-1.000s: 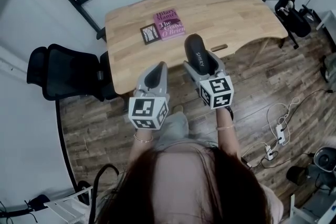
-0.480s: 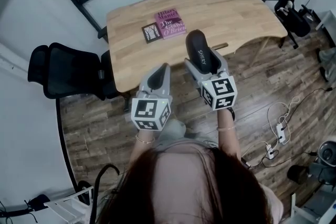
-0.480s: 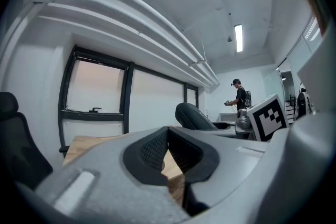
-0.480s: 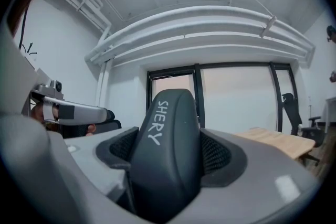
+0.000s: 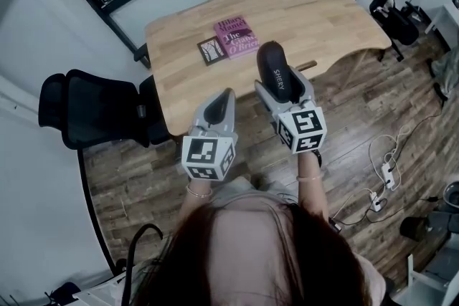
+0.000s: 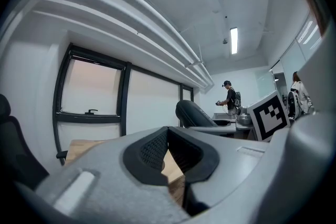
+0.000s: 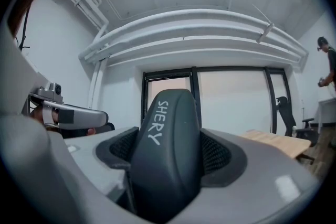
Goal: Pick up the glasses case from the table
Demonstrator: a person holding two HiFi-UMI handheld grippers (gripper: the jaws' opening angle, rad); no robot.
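Observation:
A dark grey glasses case (image 5: 275, 73) with white lettering sits clamped in my right gripper (image 5: 280, 82), lifted off the wooden table (image 5: 301, 7) and held over its near edge. In the right gripper view the case (image 7: 165, 149) fills the gap between the jaws and stands upright. My left gripper (image 5: 217, 107) hangs beside it, lower and to the left, shut with nothing between its pads (image 6: 147, 152). From the left gripper view the case (image 6: 193, 114) shows to the right, next to the right gripper's marker cube (image 6: 269, 115).
A pink book (image 5: 235, 36) and a small dark card (image 5: 209, 50) lie on the table's left part. A black office chair (image 5: 97, 107) stands left of the table, another chair (image 5: 391, 11) at the right. Cables and a power strip (image 5: 380, 179) lie on the wooden floor.
Both grippers have drifted slightly down and toward me, the case still held in the right one. The view has shifted a little.

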